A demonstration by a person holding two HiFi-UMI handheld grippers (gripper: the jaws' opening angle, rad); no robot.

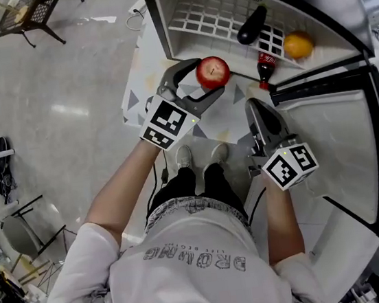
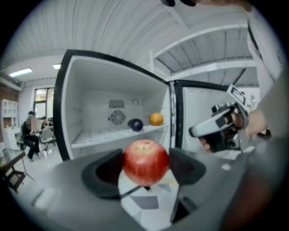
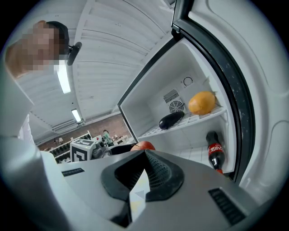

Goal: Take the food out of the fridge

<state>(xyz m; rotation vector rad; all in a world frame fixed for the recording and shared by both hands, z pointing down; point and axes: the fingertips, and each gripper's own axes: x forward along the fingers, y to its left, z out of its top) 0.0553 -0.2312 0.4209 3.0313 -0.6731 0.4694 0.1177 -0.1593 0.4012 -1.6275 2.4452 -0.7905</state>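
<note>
Head view with both gripper views. My left gripper (image 1: 206,77) is clamped on the round red apple (image 1: 213,71), one jaw on each flank. The fruit rides clear of the open white fridge (image 1: 177,3), near 12 o'clock of the view, over the white floor mat with grey triangles (image 1: 140,77); I judge this item already out. My right gripper (image 1: 258,107), at 4 o'clock of the apple, has its jaws pressed together on nothing and points at the fridge mouth, probably readied for the next item. Left inside are a dark purple aubergine (image 1: 252,25) and a round orange fruit (image 1: 298,45) on the white wire shelf (image 1: 199,16), at 1 to 2 o'clock. A dark cola bottle with a red label (image 1: 266,68) stands below the shelf by the door frame. The open white door (image 1: 334,142) at 3 o'clock narrows my right-hand approach, and the shelf edge overhangs the bottle.
</note>
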